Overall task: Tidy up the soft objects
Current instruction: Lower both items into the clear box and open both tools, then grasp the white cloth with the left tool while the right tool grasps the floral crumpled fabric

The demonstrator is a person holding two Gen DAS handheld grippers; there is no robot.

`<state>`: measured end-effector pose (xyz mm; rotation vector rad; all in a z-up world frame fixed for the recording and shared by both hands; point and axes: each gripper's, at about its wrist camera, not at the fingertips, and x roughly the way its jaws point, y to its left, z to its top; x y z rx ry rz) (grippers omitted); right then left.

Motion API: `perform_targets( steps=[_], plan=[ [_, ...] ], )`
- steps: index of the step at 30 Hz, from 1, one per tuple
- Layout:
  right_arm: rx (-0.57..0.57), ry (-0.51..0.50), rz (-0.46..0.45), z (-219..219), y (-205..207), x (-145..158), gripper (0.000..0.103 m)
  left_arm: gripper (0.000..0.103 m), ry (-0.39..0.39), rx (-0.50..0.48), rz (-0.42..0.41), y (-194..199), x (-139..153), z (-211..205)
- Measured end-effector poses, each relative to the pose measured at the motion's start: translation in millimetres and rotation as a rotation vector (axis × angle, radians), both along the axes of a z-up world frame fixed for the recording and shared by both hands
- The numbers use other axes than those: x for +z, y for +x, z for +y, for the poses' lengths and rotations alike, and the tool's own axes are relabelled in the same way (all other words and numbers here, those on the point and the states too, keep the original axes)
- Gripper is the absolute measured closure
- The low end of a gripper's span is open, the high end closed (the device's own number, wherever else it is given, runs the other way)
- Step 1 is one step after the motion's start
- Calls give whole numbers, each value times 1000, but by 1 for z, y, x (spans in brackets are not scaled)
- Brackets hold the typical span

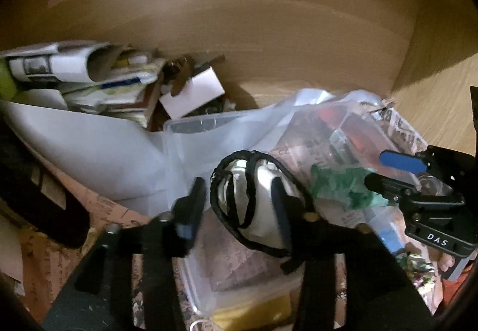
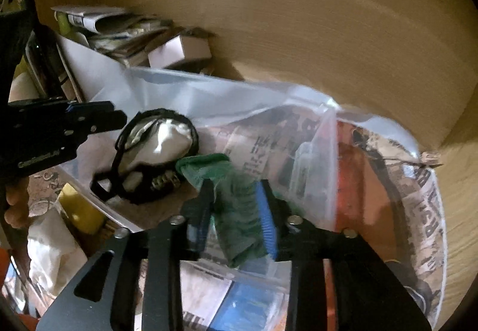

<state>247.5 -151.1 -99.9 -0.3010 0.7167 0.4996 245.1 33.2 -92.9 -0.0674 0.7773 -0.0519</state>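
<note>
A white pouch with black cord trim [image 1: 257, 196] lies on a clear plastic bag [image 1: 209, 134]. My left gripper [image 1: 239, 199] stands open around it, one finger on each side; the pouch also shows in the right wrist view [image 2: 158, 143], with the left gripper [image 2: 116, 116] just left of it. A green cloth [image 2: 236, 205] sits between the fingers of my right gripper [image 2: 236, 208], which look closed on it. In the left wrist view the green cloth [image 1: 343, 184] lies beside the right gripper [image 1: 397, 172].
All this sits in a wooden cabinet corner [image 1: 269, 41]. Folded papers and a small white box [image 1: 191, 92] are piled at the back left. The plastic bag holds newspaper-wrapped items [image 2: 424, 196]. A yellow object [image 2: 77, 208] and white cloth [image 2: 50, 247] lie at the lower left.
</note>
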Motion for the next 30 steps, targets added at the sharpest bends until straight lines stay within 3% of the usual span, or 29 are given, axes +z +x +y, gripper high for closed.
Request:
perform_targets(
  steps=[4,6,11,15,20,30],
  plan=[
    [-16,22,-85,-6,-19,19,43,45,-6,3,-54,-20,20,2],
    [-19,39,-128,-9,-30,28,37,33,-5,23,-77,-32,30,3],
    [-32,82,-209,-14,-55,46,20,15,2,48,-183,-68,55,1],
    [-33,113,-257,-18,-76,57,19,5,33,59,-244,-93,68,-4],
    [-41,157,-292,-28,-101,59,9,0,57,64,-286,-122,71,-10],
    [-96,169,-233,-49,-126,27,9,0,49,28,-179,-148,29,-21]
  ],
)
